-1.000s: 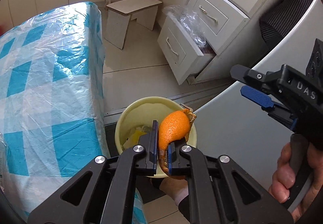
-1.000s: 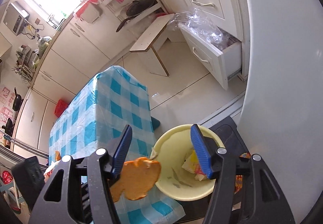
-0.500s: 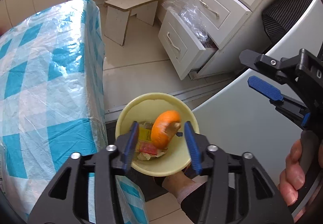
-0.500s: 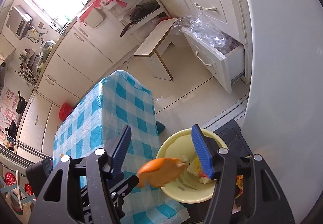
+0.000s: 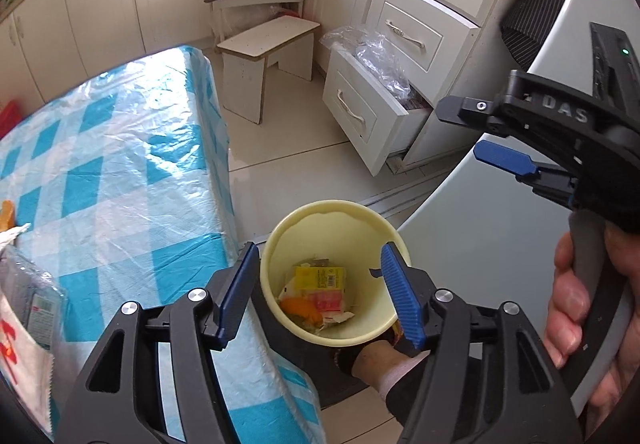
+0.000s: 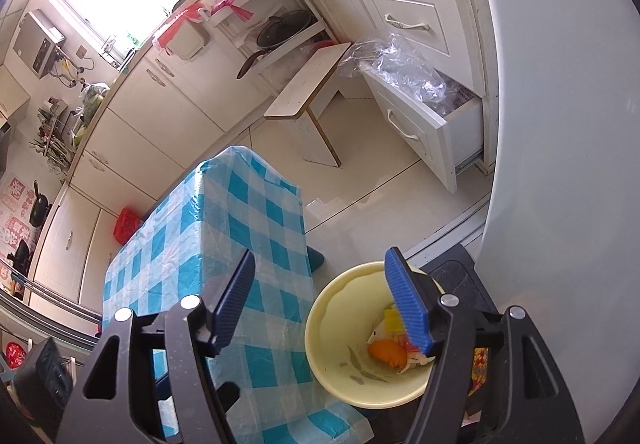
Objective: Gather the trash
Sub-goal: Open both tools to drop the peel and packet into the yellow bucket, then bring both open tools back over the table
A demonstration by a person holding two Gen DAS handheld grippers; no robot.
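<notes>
Change: the orange peel [image 5: 299,307], clamped a second before in the left hand-held gripper [image 5: 316,286], was released and was found lying in the yellow bin [image 5: 280,244] among wrappers.
Left hand-held gripper: its jaws were opening, set well apart, with nothing between them; the bin was seen through the gap.
Right hand-held gripper [image 6: 320,300]: its jaws were likewise opening and apart, nothing held; the peel [image 6: 386,352] was seen below it in the bin [image 6: 320,324].
Task meaning: one piece of trash was judged delivered; further items were seen at the near edge of the table [image 5: 120,164], so collection was judged unfinished.
Pose, left: the hand-held gripper was pointed steeply down over the bin mouth, raised slightly from its release position.
Pose, right: it was pointed down beside the table, gripped by a hand [image 5: 576,308] at its handle.
</notes>
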